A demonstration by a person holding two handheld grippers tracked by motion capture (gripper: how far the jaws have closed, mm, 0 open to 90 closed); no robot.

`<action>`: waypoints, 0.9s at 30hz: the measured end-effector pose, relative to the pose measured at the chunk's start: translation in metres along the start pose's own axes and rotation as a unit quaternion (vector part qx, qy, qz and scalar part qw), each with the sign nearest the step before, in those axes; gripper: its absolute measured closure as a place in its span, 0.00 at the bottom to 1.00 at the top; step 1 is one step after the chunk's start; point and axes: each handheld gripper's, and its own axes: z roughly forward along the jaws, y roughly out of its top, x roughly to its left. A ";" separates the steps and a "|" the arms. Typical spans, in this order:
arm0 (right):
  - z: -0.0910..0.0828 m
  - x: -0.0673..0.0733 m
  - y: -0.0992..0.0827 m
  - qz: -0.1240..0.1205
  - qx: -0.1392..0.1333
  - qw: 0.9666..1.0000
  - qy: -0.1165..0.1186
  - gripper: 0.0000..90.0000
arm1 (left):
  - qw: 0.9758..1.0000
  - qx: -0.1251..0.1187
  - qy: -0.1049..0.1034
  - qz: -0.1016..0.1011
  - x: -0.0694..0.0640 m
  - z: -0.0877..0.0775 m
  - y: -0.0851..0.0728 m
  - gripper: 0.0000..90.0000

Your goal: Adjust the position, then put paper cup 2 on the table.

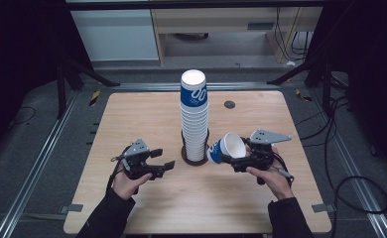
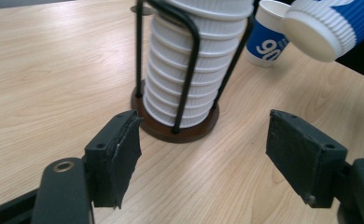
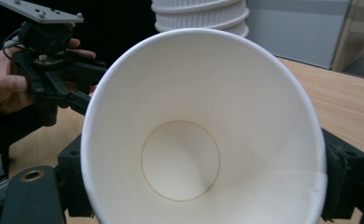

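Right hand-held gripper (image 1: 227,158) around tilted cup (image 1: 226,147)

Jaws: my left gripper (image 2: 203,154) stands open, nothing between its pads.
Stack: ribbed white cup stack (image 2: 189,70) in a black wire holder (image 2: 175,123), just beyond.
Far right: tilted blue-and-white cup (image 2: 325,28); another cup (image 2: 266,37) behind it.

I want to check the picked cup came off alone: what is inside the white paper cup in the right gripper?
The white paper cup in the right gripper looks empty: bare walls and round bottom, no second cup nested. Its outside is hidden in that gripper's view.
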 end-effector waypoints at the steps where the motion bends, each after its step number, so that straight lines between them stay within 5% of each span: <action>1: -0.002 -0.001 0.000 0.004 0.001 1.000 -0.004 0.18 | 1.000 -0.001 0.004 -0.002 0.001 -0.001 0.000 0.29; 15: -0.012 -0.001 -0.011 -0.001 0.057 0.997 -0.058 0.18 | 0.999 -0.005 0.038 -0.019 0.016 -0.014 0.002 0.28; 27: -0.026 -0.001 -0.019 -0.001 0.082 0.994 -0.074 0.18 | 0.998 0.002 0.048 -0.026 0.020 -0.014 -0.001 0.28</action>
